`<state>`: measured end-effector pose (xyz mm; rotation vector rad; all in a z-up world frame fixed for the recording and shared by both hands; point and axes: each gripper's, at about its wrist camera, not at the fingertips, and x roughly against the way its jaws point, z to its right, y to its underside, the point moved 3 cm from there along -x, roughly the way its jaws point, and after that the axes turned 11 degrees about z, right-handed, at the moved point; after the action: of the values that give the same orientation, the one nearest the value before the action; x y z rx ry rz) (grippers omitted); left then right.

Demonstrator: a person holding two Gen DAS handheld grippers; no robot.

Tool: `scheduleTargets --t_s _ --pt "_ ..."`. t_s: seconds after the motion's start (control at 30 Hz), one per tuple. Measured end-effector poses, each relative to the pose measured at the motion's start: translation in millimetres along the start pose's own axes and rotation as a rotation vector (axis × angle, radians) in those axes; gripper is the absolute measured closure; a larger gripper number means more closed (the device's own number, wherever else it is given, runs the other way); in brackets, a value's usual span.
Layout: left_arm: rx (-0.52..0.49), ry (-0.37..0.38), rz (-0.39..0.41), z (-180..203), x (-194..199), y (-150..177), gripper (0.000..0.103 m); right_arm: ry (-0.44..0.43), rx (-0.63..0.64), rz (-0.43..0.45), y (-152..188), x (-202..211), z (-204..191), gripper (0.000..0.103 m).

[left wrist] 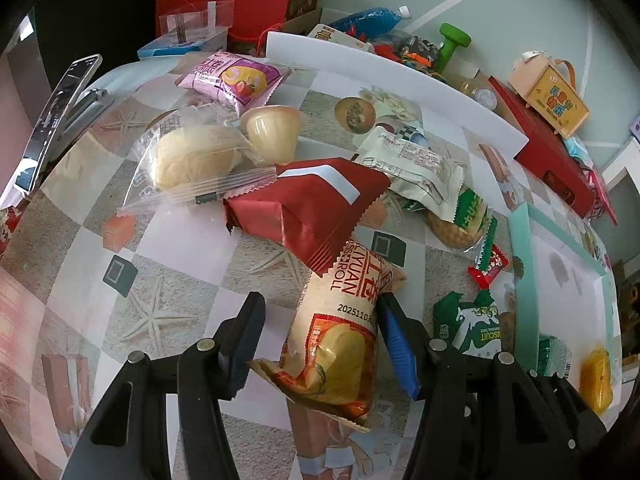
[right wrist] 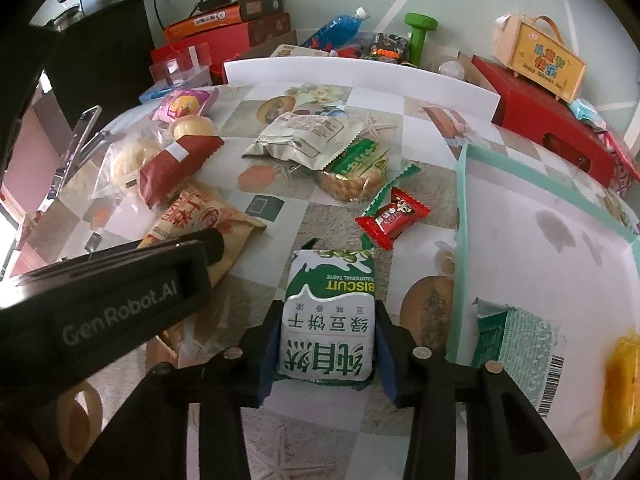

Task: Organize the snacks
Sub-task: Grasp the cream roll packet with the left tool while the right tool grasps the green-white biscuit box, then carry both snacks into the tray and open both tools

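Note:
A cream and orange swiss roll packet [left wrist: 332, 344] lies lengthwise between the fingers of my left gripper [left wrist: 320, 332], which is shut on it. The green and white biscuit packet [right wrist: 328, 320] sits between the blue pads of my right gripper [right wrist: 326, 340], and both pads press its sides. A teal-rimmed white tray [right wrist: 460, 216] to the right holds a green packet [right wrist: 516, 332] and an orange item [right wrist: 624, 384]. Loose on the tablecloth are a dark red packet [left wrist: 312, 208], a wrapped bun [left wrist: 192, 160], a jelly cup [left wrist: 272, 132], a pink packet [left wrist: 232, 80] and a red candy [right wrist: 394, 216].
The left gripper's black housing [right wrist: 120, 300] crosses the lower left of the right wrist view. A white board [right wrist: 360, 76] stands along the table's back. Behind it are red boxes [right wrist: 552, 120], a green dumbbell [right wrist: 418, 32], a blue bottle [right wrist: 336, 28] and a small carry box [right wrist: 540, 60].

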<state>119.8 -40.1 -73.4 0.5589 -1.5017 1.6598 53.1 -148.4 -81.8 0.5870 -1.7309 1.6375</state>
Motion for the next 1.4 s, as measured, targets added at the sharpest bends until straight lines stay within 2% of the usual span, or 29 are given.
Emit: scheduleTargets --t_s 0.13,0.3,0.53,0.97,1.2,1.4 --pt "-0.002 0.008 0.004 2.6 0.0 -1.0 0.047 -0.005 -0.035 -0.002 -2.0 2.8 6.4 0.060" --pt "-0.008 0.038 0.017 8.0 6.3 -3.2 0.064 -0.004 -0.068 0.037 -9.2 14.5 15.2 0.060" --pt "-0.018 0.077 0.059 15.9 24.1 -9.0 0.065 -0.008 -0.086 0.094 -19.3 33.6 20.2 0.060" --pt "-0.047 0.150 0.208 35.6 74.1 -28.0 0.065 0.014 -0.149 0.163 -30.7 60.5 41.9 0.060" --pt "-0.121 0.202 0.245 72.4 79.8 -28.0 0.065 0.083 -0.218 0.191 -30.8 72.4 81.5 0.060" --pt "-0.212 0.268 0.246 116.3 76.2 -16.0 0.065 0.219 -0.309 0.204 -22.0 86.3 141.7 0.060"
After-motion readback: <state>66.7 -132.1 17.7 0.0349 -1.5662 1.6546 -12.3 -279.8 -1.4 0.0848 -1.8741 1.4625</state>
